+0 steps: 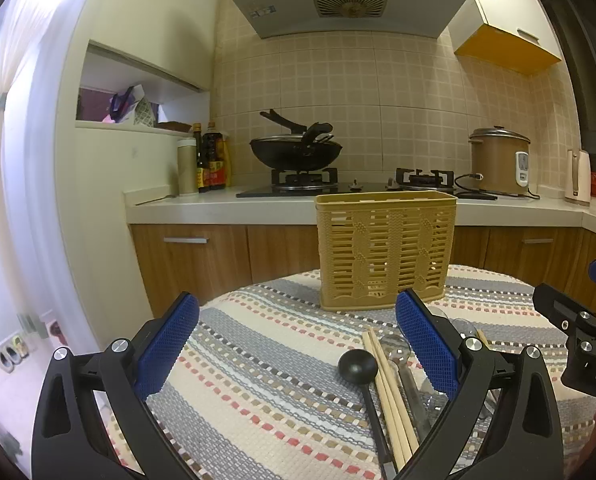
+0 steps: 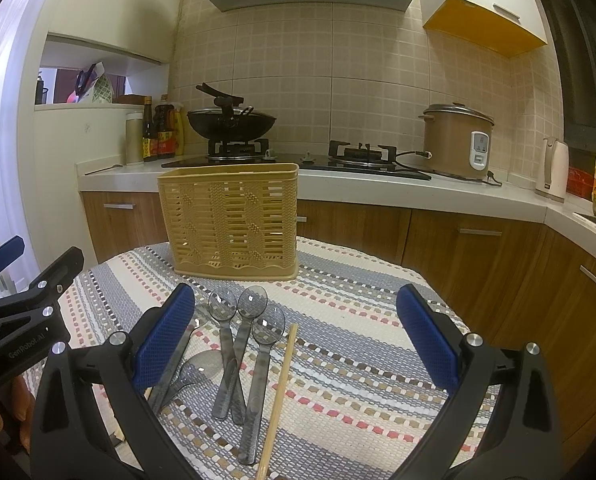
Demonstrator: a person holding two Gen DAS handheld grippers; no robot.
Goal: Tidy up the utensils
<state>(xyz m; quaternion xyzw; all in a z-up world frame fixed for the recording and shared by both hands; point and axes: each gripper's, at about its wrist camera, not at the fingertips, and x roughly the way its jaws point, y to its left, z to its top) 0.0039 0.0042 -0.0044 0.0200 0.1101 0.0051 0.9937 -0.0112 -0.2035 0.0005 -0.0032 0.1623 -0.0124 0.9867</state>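
A yellow slatted utensil basket [image 1: 385, 250] stands upright on the far part of a striped woven mat [image 1: 266, 360]; it also shows in the right wrist view [image 2: 232, 222]. In front of it lie a black ladle [image 1: 357, 366], wooden chopsticks [image 1: 389, 396] and clear grey spoons [image 2: 254, 308], with one chopstick [image 2: 280, 396] beside them. My left gripper [image 1: 298, 352] is open and empty, low over the mat, with the utensils by its right finger. My right gripper [image 2: 296, 344] is open and empty, straddling the spoons.
Behind the mat's far edge runs a kitchen counter [image 1: 218, 206] with a gas hob, a black wok [image 1: 296, 152], sauce bottles [image 1: 212, 158], a rice cooker [image 2: 457, 142] and a kettle [image 2: 553, 170]. Wooden cabinet doors [image 2: 473, 248] lie below, and a range hood hangs above.
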